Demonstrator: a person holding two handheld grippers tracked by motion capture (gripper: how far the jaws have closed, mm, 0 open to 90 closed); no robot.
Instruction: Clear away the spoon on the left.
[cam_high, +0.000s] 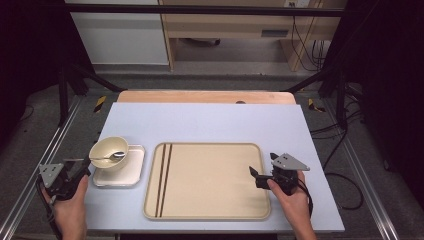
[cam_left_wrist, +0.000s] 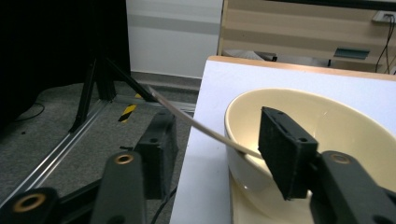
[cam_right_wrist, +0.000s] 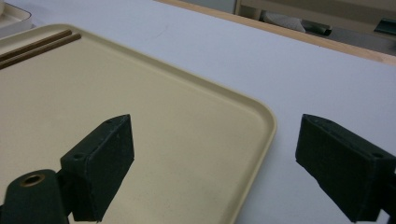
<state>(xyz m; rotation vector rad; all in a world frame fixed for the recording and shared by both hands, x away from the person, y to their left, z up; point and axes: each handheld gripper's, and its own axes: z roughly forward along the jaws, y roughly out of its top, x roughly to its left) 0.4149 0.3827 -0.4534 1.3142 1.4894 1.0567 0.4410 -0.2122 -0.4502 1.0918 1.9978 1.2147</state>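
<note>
Here, at the lower left of the high view, the left gripper (cam_high: 82, 170) is brought up to the cream ceramic bowl (cam_high: 109, 151) standing on a small white square plate (cam_high: 131, 172), a metal spoon (cam_high: 111, 157) resting inside it; in the left gripper view the jaws are seen part-open astride the bowl's near rim and spoon handle, nothing yet pinched. At lower right, the right gripper (cam_high: 262, 172) is held wide open and empty over the right rim of the beige rectangular tray (cam_high: 210, 210) bearing two dark chopsticks (cam_high: 163, 179). The grasping step is judged in hand; next, the rim must be clamped squarely before lifting.
</note>
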